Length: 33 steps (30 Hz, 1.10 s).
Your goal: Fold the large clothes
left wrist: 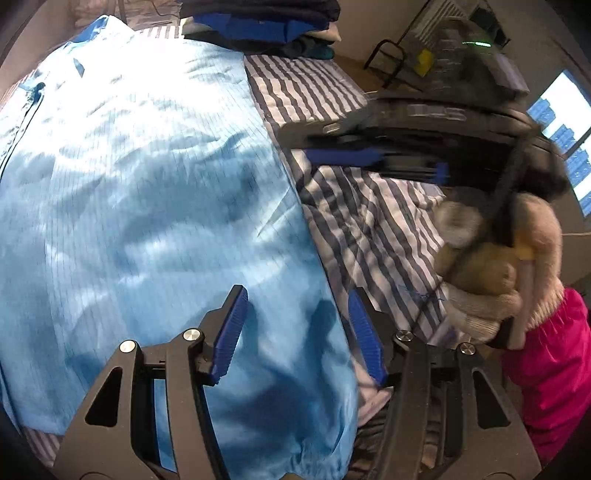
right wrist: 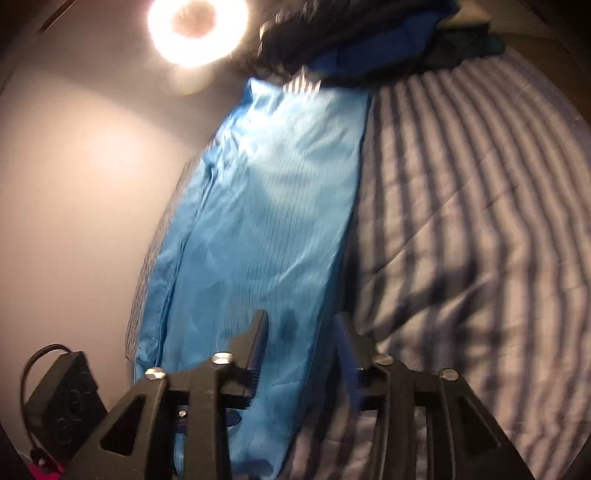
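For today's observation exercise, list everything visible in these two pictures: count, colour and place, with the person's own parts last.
Light blue pinstriped garment: one, spread flat on the bed.
Blue-and-white striped bedsheet: one, under the garment.
Pile of folded dark and blue clothes: one, at the bed's far end.
Round lamp: one, bright white, on the wall.
Left claw: black with blue pads, open over the garment's edge.
Right claw: black, open, garment between its fingers.

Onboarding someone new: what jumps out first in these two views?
The light blue garment dominates, spread flat over the striped bedding. Behind it at the bed's far end sits a pile of dark folded clothes. In the right wrist view, a glaring round lamp stands out top left.
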Each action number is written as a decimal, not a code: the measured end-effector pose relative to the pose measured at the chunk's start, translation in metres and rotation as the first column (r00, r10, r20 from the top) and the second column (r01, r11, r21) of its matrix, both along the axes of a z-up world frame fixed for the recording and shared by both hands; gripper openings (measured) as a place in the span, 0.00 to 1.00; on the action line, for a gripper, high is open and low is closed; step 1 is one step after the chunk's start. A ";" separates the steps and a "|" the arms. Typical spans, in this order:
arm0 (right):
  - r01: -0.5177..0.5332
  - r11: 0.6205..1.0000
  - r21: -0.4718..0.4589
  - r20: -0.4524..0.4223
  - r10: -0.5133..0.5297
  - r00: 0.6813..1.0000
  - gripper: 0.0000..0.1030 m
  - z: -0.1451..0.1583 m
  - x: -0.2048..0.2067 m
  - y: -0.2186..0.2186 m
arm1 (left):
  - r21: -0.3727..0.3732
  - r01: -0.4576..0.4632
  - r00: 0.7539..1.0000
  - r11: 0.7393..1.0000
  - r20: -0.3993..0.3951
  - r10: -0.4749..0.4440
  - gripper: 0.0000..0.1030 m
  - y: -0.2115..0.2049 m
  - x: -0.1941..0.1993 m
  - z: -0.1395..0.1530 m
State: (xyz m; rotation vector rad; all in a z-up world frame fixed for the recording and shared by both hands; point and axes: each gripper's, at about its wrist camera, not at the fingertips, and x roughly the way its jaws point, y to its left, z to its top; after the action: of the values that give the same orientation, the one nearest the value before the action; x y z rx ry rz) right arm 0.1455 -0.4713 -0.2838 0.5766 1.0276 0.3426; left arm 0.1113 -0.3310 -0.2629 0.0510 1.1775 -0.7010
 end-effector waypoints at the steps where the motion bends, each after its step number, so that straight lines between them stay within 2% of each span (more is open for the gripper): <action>1: 0.011 1.000 -0.007 0.013 -0.011 1.000 0.40 0.003 -0.003 -0.006 | 0.025 0.003 1.000 1.000 0.007 -0.003 0.56 -0.005 0.002 0.000; 5: 0.077 0.997 -0.029 0.062 -0.075 0.995 0.40 0.017 -0.022 -0.031 | 0.133 0.010 1.000 0.991 0.015 -0.012 0.56 -0.027 0.010 -0.009; 7: 0.108 0.994 -0.024 0.074 -0.105 0.992 0.40 0.020 -0.027 -0.043 | 0.208 0.008 1.000 0.978 0.023 -0.013 0.57 -0.038 0.011 -0.021; 10: 0.136 0.991 0.004 0.080 -0.135 0.988 0.40 0.021 -0.030 -0.055 | 0.234 0.002 0.997 0.972 0.074 -0.020 0.56 -0.045 0.009 -0.031; 11: 0.139 0.990 0.007 0.082 -0.139 0.987 0.40 0.021 -0.030 -0.056 | 0.232 0.002 0.994 0.973 0.102 -0.026 0.52 -0.044 0.007 -0.032; 12: 0.139 0.990 0.009 0.082 -0.140 0.987 0.40 0.021 -0.028 -0.055 | 0.243 0.000 0.990 0.970 0.136 -0.034 0.37 -0.044 0.005 -0.033; 13: 0.137 0.990 0.011 0.081 -0.138 0.987 0.40 0.021 -0.028 -0.056 | 0.242 0.003 0.987 0.970 0.154 -0.041 0.28 -0.041 0.005 -0.033; 14: 0.134 0.991 0.012 0.079 -0.135 0.988 0.40 0.020 -0.027 -0.055 | 0.225 0.004 0.989 0.974 0.143 -0.038 0.09 -0.038 0.006 -0.032; 16: 0.127 0.992 0.020 0.078 -0.128 0.989 0.40 0.018 -0.023 -0.053 | 0.156 -0.008 0.997 0.988 0.081 -0.005 0.03 -0.025 0.017 -0.029; 18: 0.119 0.992 0.043 0.079 -0.123 0.989 0.40 0.015 -0.017 -0.050 | 0.050 -0.046 0.999 0.998 0.011 0.045 0.01 -0.004 0.028 -0.021; 19: 0.118 0.992 0.052 0.077 -0.122 0.989 0.40 0.014 -0.015 -0.049 | 0.010 -0.064 0.998 0.998 0.000 0.064 0.01 0.004 0.032 -0.015; 23: 0.124 0.985 0.123 0.069 -0.133 0.989 0.45 0.005 0.010 -0.045 | -0.119 -0.156 0.988 0.981 -0.029 0.154 0.01 0.046 0.036 0.014; 27: 0.172 0.965 0.197 0.033 -0.182 0.983 0.57 -0.011 0.051 -0.043 | -0.164 -0.173 0.985 0.971 -0.025 0.171 0.01 0.065 0.039 0.026; 29: 0.192 0.960 0.205 0.019 -0.200 0.980 0.57 -0.019 0.073 -0.039 | -0.182 -0.166 0.986 0.969 -0.026 0.164 0.01 0.071 0.036 0.029; 33: 0.232 0.926 0.298 -0.002 -0.243 0.970 0.57 -0.034 0.112 -0.033 | -0.211 -0.135 0.991 0.968 -0.037 0.130 0.01 0.076 0.032 0.034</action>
State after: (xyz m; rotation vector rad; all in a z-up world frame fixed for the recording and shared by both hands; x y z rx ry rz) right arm 0.2573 -0.5042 -0.3173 0.9544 0.8654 0.2923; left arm 0.1431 -0.2551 -0.2290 -0.2144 1.1109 -0.7069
